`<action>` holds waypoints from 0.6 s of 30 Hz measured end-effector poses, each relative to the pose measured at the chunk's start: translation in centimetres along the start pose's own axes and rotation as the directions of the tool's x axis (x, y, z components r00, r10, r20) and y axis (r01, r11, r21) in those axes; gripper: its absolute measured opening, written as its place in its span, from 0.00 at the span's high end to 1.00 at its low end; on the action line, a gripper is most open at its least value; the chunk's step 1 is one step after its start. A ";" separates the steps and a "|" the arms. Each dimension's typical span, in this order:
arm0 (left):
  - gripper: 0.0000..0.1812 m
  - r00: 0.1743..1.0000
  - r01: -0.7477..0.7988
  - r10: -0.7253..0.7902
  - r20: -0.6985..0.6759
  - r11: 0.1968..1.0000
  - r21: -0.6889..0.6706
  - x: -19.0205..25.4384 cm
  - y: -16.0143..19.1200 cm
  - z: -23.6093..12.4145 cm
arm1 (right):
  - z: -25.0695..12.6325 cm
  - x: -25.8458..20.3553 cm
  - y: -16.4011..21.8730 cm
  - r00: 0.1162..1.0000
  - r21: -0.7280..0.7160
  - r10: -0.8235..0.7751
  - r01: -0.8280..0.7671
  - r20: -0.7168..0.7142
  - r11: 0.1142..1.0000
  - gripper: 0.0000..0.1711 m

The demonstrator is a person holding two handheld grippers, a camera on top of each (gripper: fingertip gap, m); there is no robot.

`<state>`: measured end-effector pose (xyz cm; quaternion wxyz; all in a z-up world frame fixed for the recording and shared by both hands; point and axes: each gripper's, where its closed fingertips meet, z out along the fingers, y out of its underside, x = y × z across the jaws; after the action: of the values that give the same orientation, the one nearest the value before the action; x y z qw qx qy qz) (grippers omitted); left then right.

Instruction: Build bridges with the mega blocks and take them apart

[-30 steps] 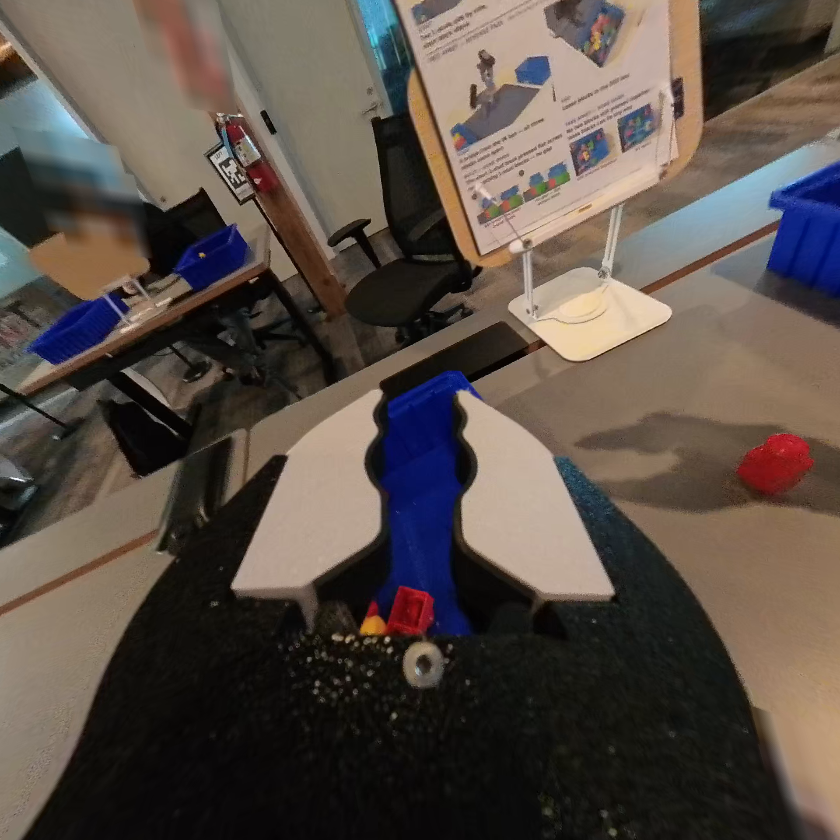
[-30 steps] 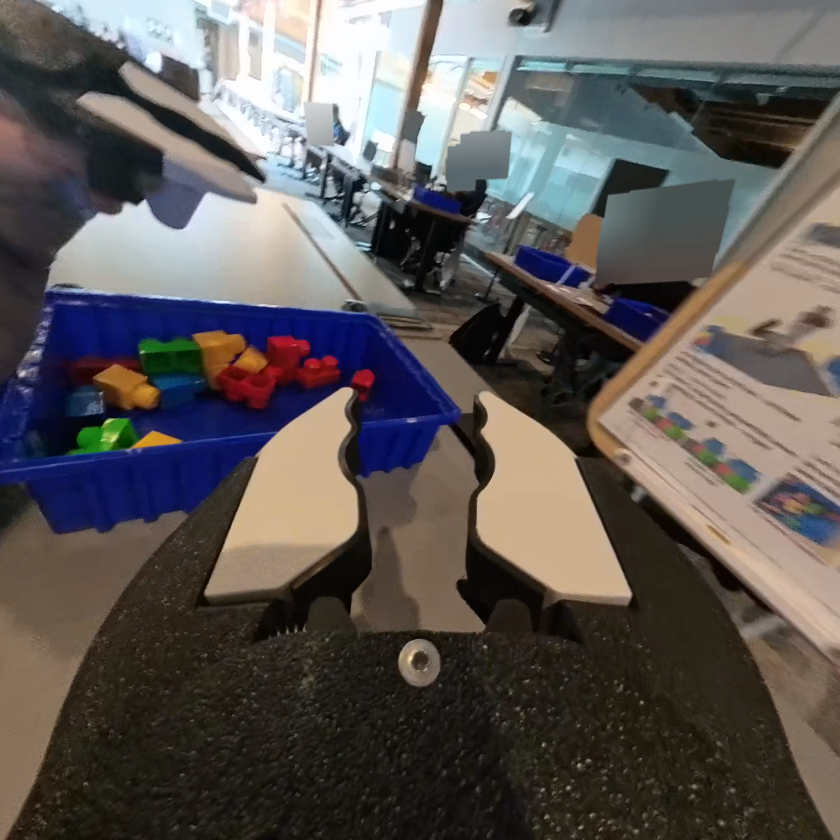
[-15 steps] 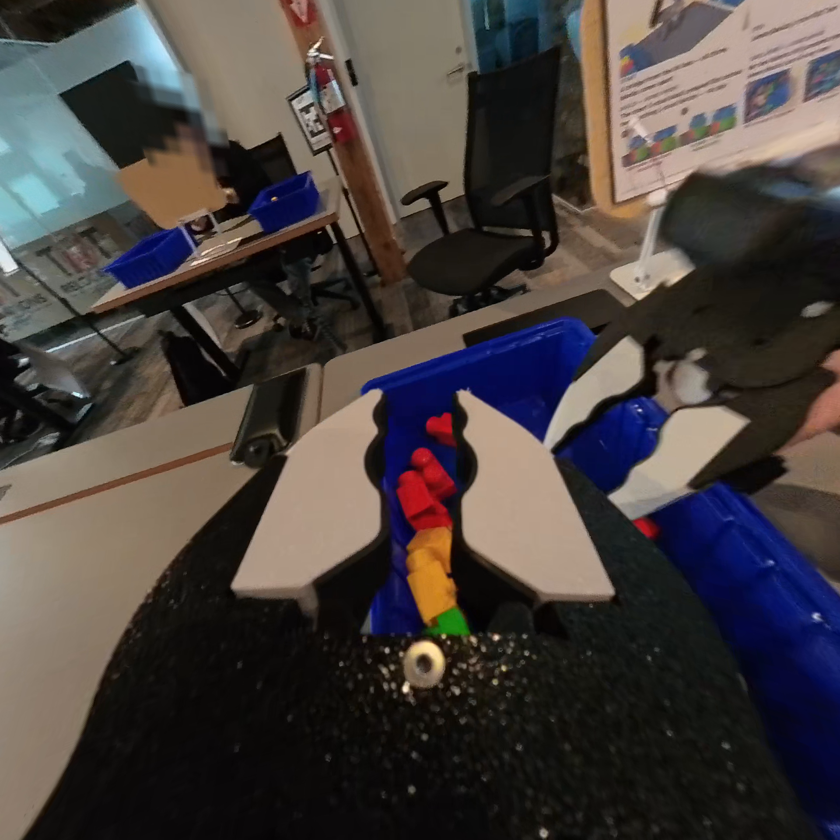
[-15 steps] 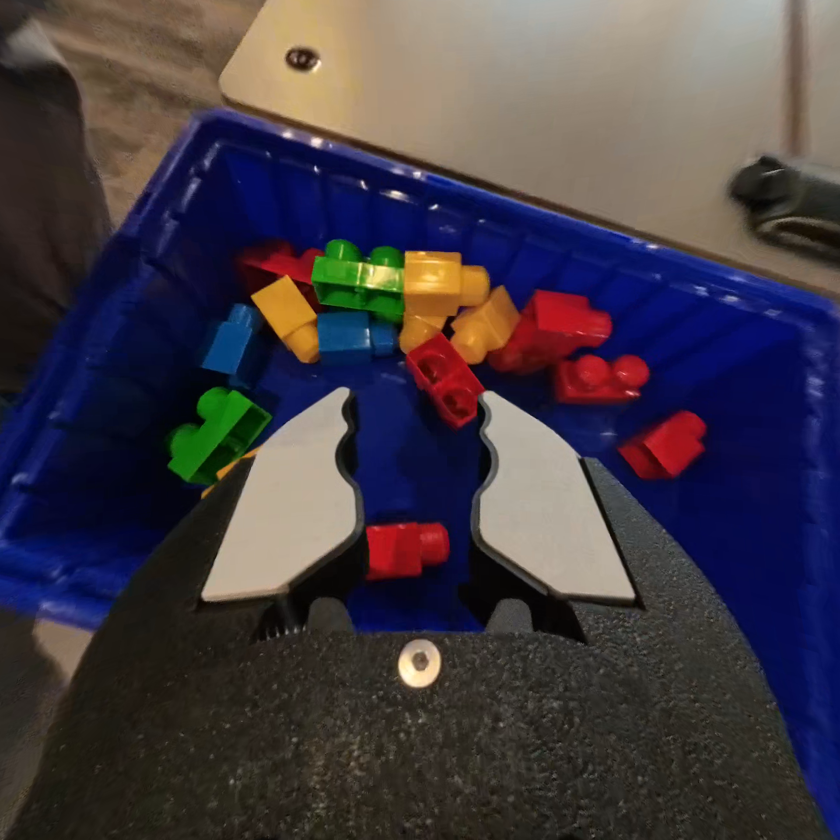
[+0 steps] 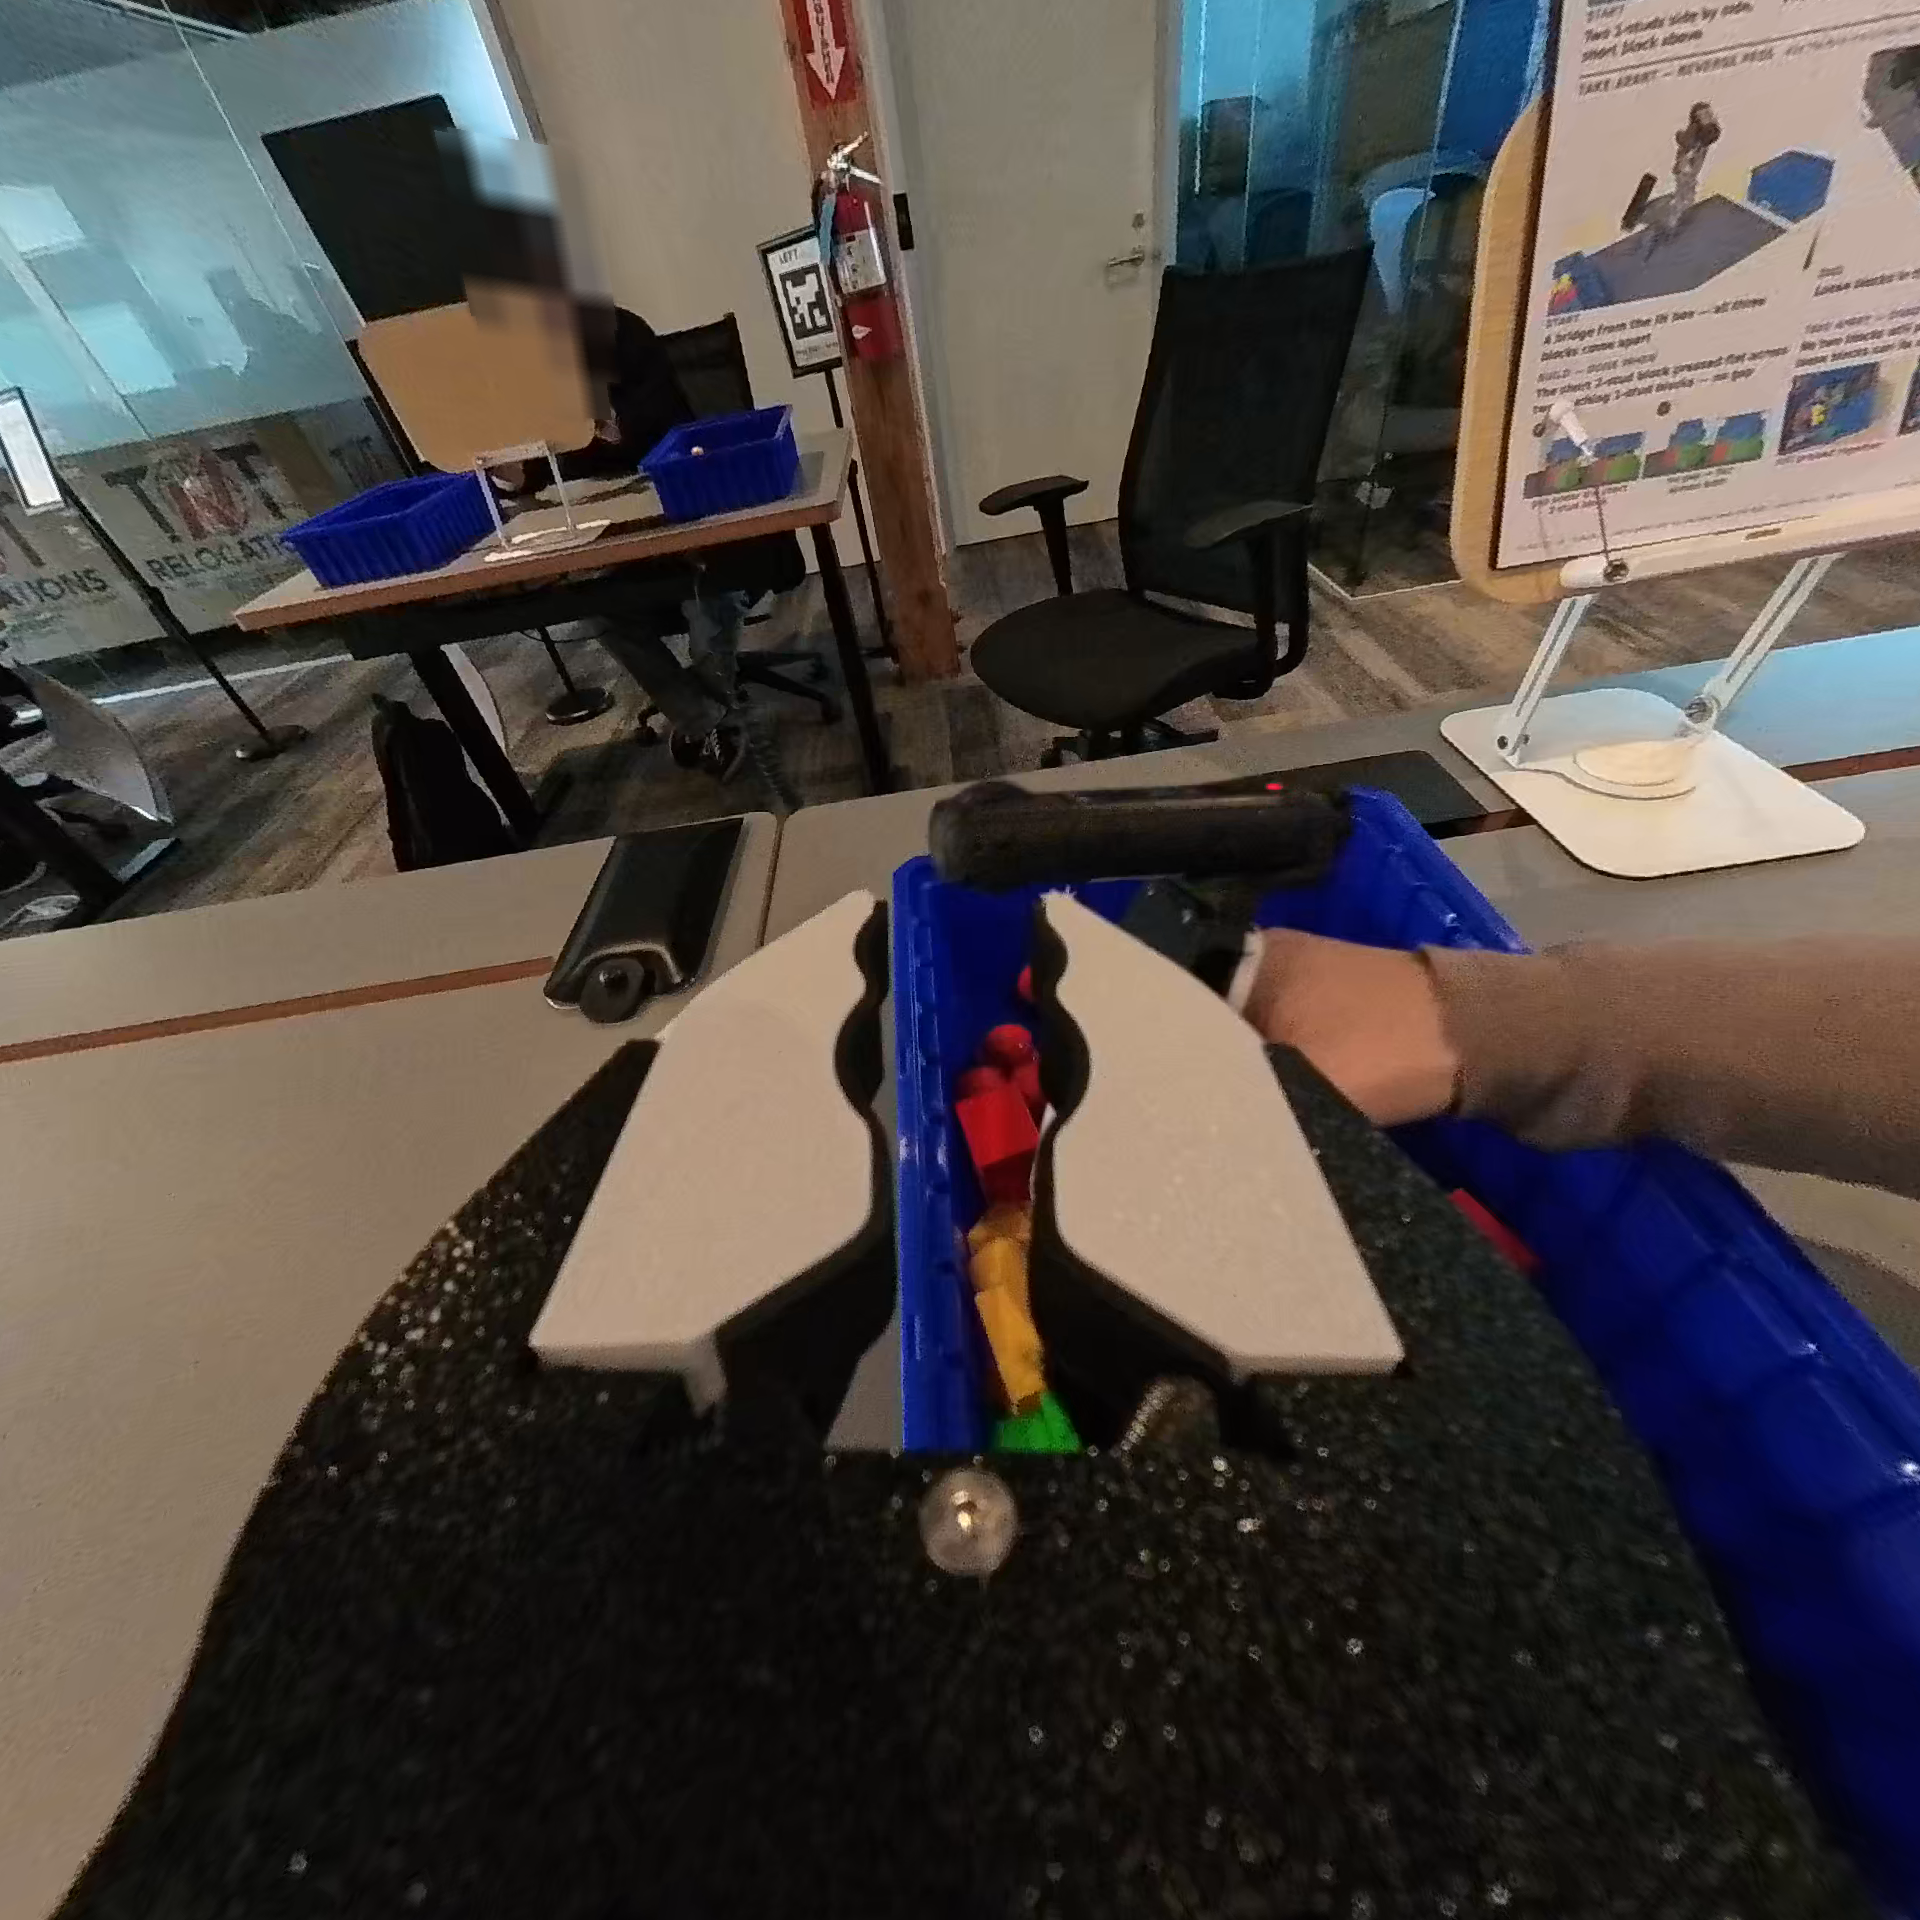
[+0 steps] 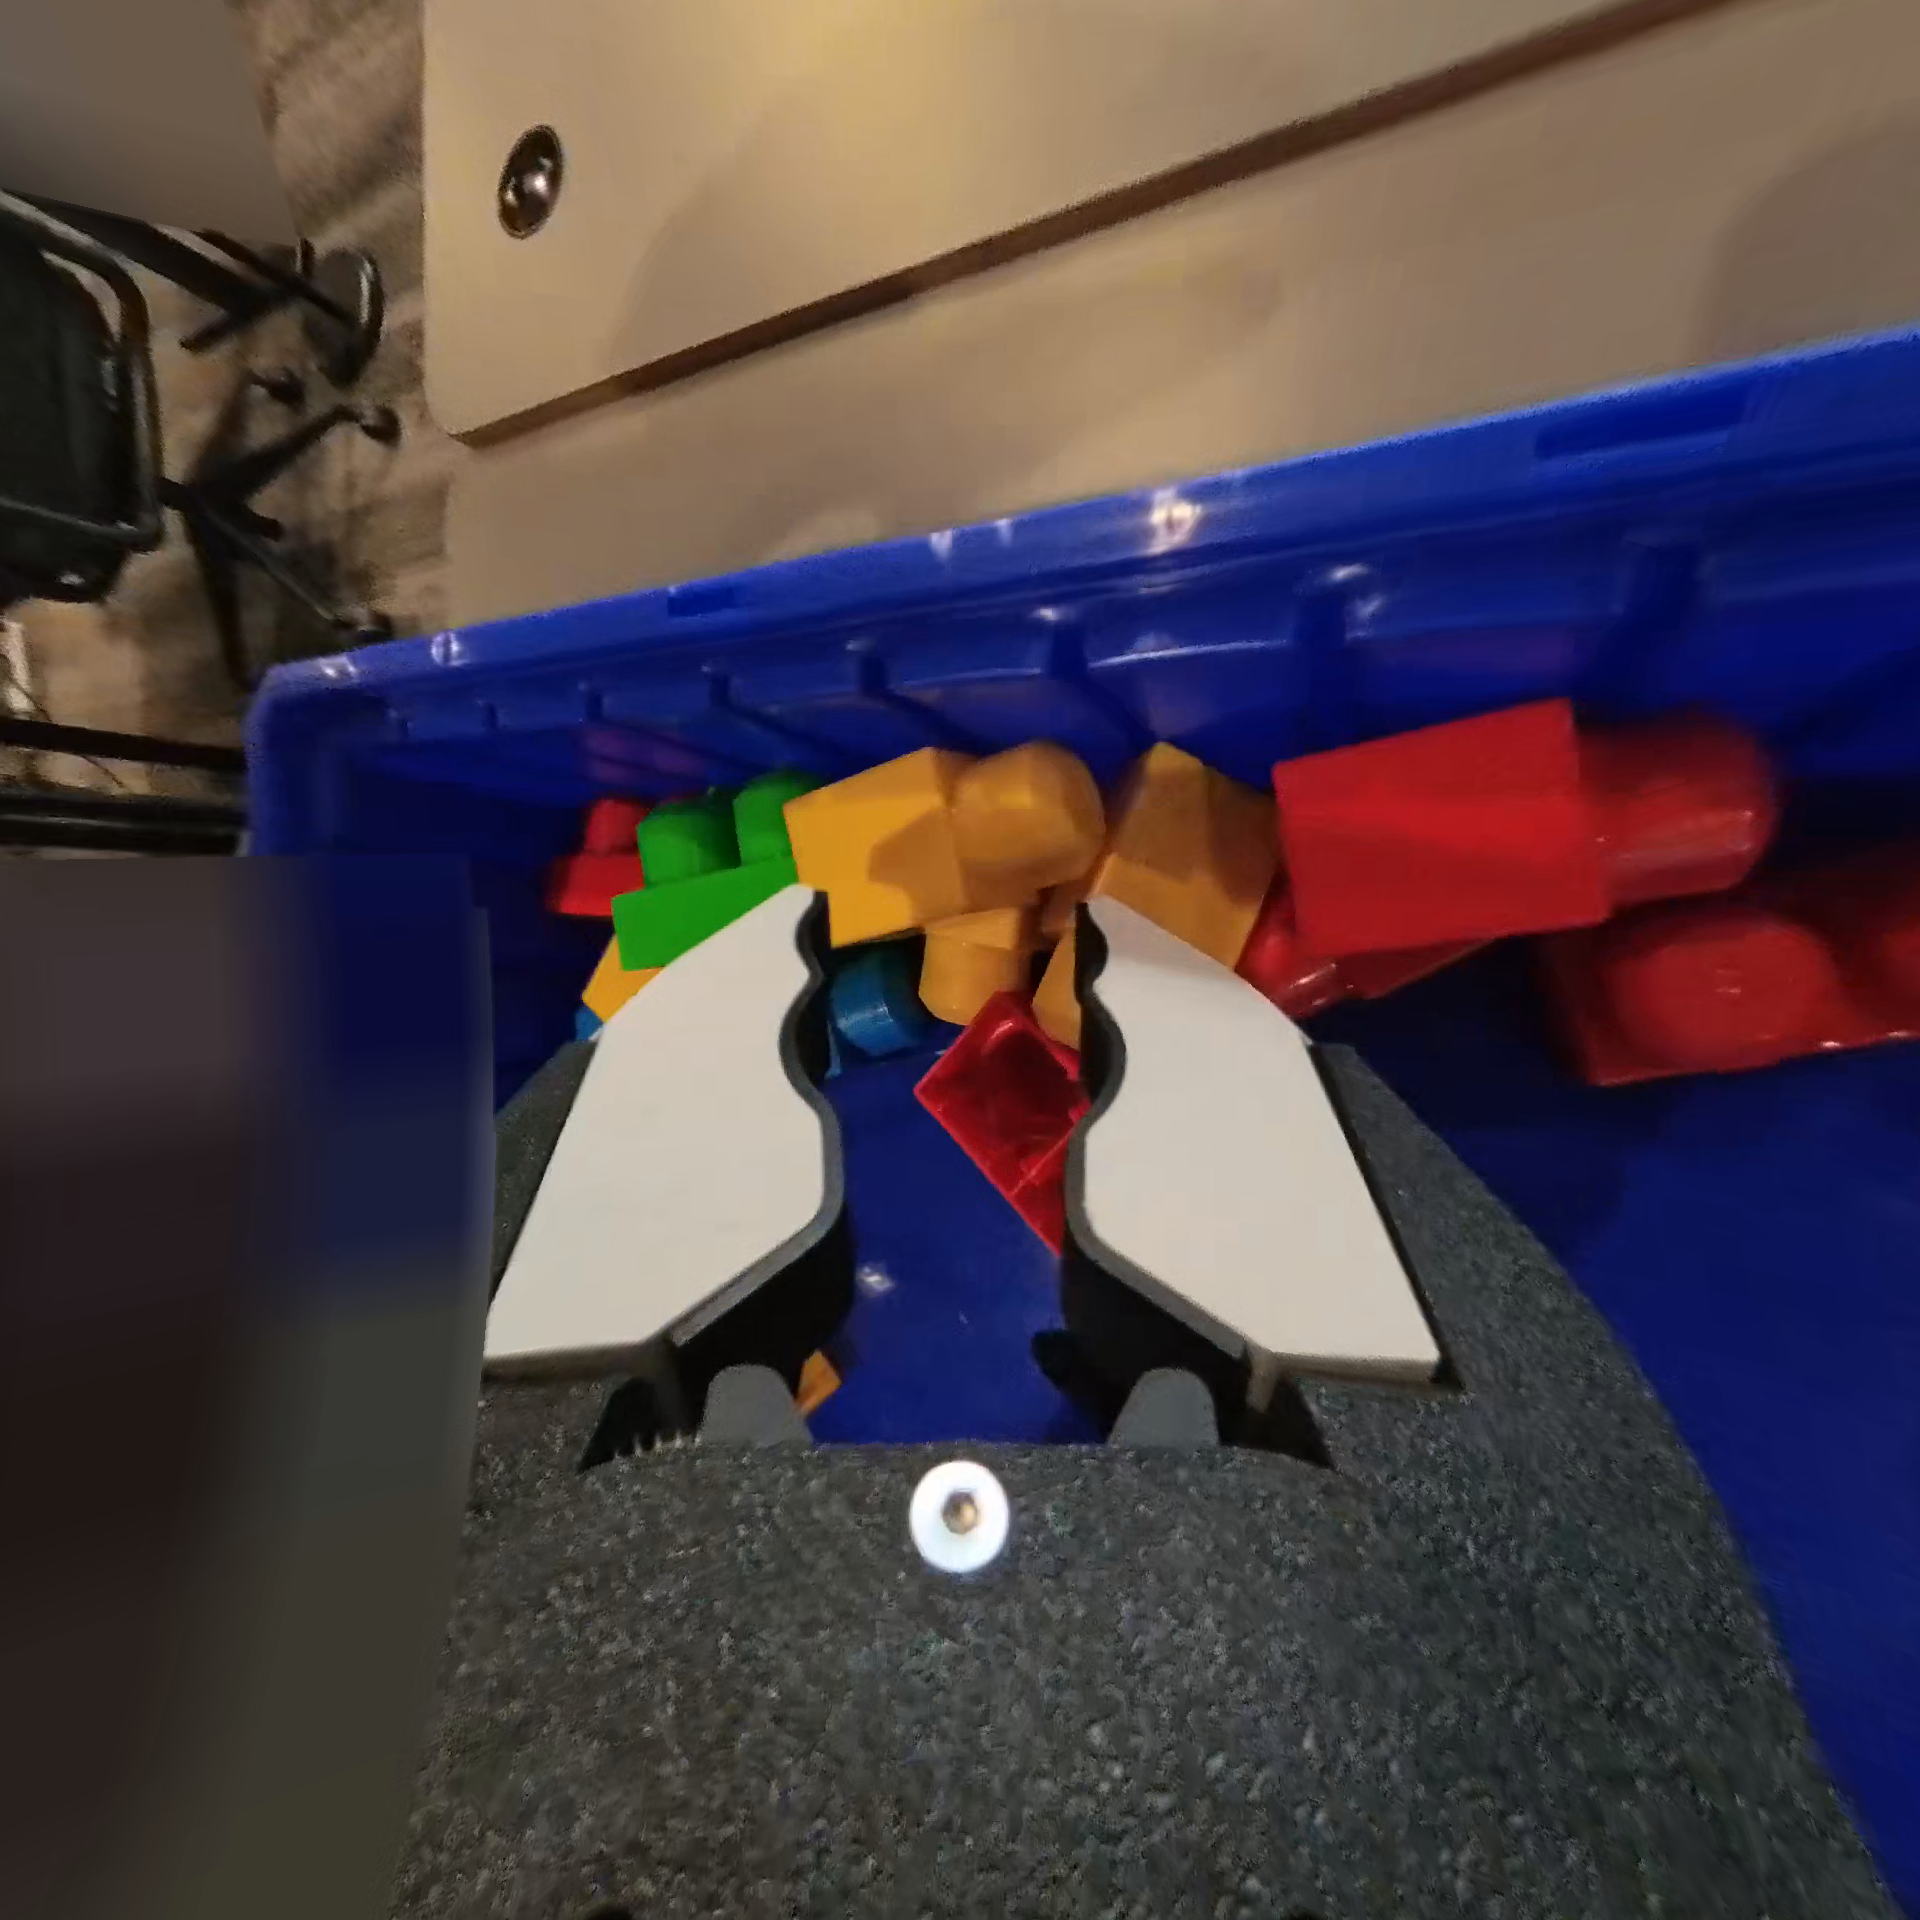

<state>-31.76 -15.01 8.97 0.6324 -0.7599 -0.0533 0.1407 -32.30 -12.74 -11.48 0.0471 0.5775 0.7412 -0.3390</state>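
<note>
A blue bin [image 5: 1714, 1382] on the grey table holds loose red, yellow, green and blue mega blocks. My left gripper [image 5: 956, 914] is open and empty above the bin's left wall [image 5: 925, 1195]; a red block [image 5: 997, 1127] and yellow blocks [image 5: 1008, 1299] show between its fingers. My right gripper [image 6: 945, 904] is open, low inside the bin [image 6: 1143, 613]. A small red block [image 6: 1003, 1091] lies between its fingers, against the right one. Yellow blocks [image 6: 935, 852], a green block [image 6: 707, 883] and a blue block [image 6: 873, 1003] are piled at its fingertips. The right gripper's body [image 5: 1132, 831] and the hand [image 5: 1340, 1029] also show in the left wrist view.
Larger red blocks [image 6: 1507, 831] lie at the right of the pile against the bin's far wall. An instruction board on a white stand [image 5: 1662, 810] stands at the table's back right. A black object [image 5: 655, 914] lies at the table's far edge. An office chair [image 5: 1174, 613] stands beyond. The left gripper's tips are roughly 20 cm from the right gripper's.
My right gripper has swung over the bin and dropped down into it, close to the block pile. My left gripper has shifted so the bin's left wall lies between its fingers.
</note>
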 end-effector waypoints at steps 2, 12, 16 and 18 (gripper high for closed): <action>0.86 1.000 -0.004 0.004 -0.001 1.000 0.005 0.1 -0.1 -0.1 | 0.7 0.1 0.1 0.999 -0.015 0.038 -0.037 0.027 0.999 0.73; 0.86 1.000 -0.004 0.004 0.003 1.000 0.016 0.1 -0.3 -0.3 | 1.3 0.3 0.1 0.979 0.070 0.119 -0.132 0.167 0.989 0.72; 0.86 1.000 -0.022 0.022 0.020 1.000 -0.008 0.0 0.0 -0.1 | 2.2 -0.2 -0.6 0.973 0.089 0.109 -0.130 0.206 0.988 0.67; 0.86 0.999 -0.020 0.021 0.031 1.000 -0.020 -0.3 0.3 -0.1 | 2.5 -0.3 -0.9 0.972 0.090 0.104 -0.125 0.211 0.988 0.67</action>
<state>-32.04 -15.20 8.77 0.6225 -0.7643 -0.0566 0.1584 -33.78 -14.53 -12.89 0.1131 0.5828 0.6794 -0.4312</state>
